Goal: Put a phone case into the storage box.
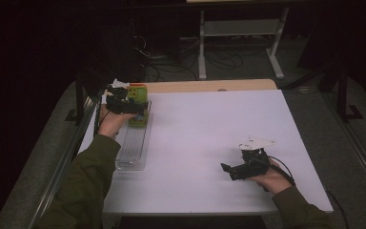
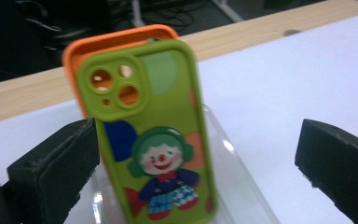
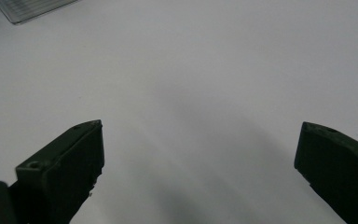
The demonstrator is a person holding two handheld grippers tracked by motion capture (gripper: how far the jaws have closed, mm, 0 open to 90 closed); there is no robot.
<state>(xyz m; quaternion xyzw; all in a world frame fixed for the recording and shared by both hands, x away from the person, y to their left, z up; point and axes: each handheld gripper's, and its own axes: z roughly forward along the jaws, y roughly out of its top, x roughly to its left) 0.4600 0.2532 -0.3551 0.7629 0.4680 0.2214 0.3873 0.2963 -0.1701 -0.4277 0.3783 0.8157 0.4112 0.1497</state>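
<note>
A green phone case [image 2: 154, 130] with a clown figure stands upright in a clear slotted rack [image 2: 233, 177]. An orange phone case [image 2: 112, 39] stands right behind it. In the high view the green case [image 1: 139, 109] and the orange case [image 1: 138, 88] are at the far end of the rack [image 1: 132, 148], at the table's left. My left gripper [image 2: 196, 140] is open with its jaws on either side of the green case; the left jaw is close to the case's edge and the right jaw is well apart. My right gripper [image 1: 228, 171] is open over bare table at the front right, holding nothing.
A white sheet [image 1: 209, 129] covers the table, and a wooden strip [image 1: 209, 86] shows along its far edge. A corner of the clear rack [image 3: 32, 9] sits far ahead of the right gripper [image 3: 198, 149]. Dark floor, cables and a metal stand lie beyond the table.
</note>
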